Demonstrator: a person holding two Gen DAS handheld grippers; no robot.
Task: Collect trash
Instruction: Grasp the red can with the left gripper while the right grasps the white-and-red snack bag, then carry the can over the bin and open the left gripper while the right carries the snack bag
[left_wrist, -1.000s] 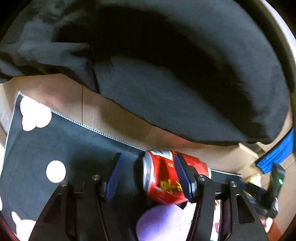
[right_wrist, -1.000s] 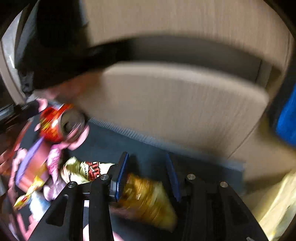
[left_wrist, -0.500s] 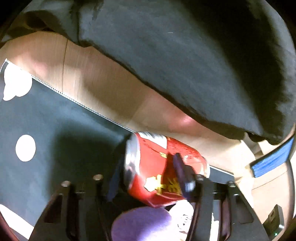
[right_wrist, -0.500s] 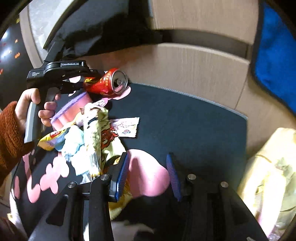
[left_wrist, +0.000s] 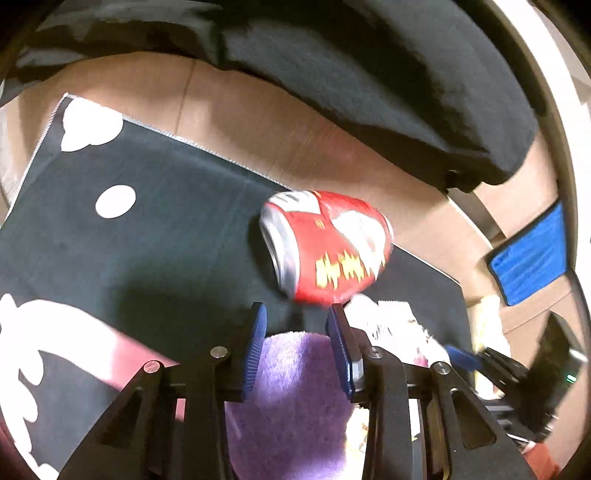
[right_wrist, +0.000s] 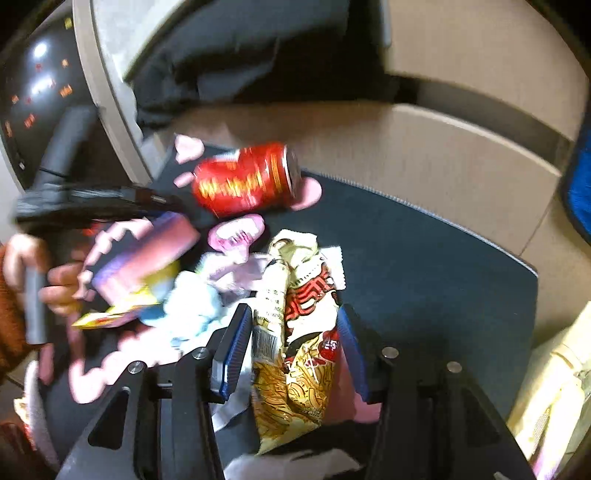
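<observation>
Left gripper (left_wrist: 295, 321): jaws have just been closing, now a narrow gap with nothing held; the red can (left_wrist: 325, 245) lies on its side on the dark mat (left_wrist: 166, 229), loose, just beyond its tips and slightly right, long axis crosswise to the fingers. Right gripper (right_wrist: 293, 328): jaws have just been opening, now wide and straddling the noodle wrapper (right_wrist: 295, 332), whose length runs along the fingers; pads apparently not pressing it. Judgement: right is nearer the wrapper, left nearer the can.
</observation>
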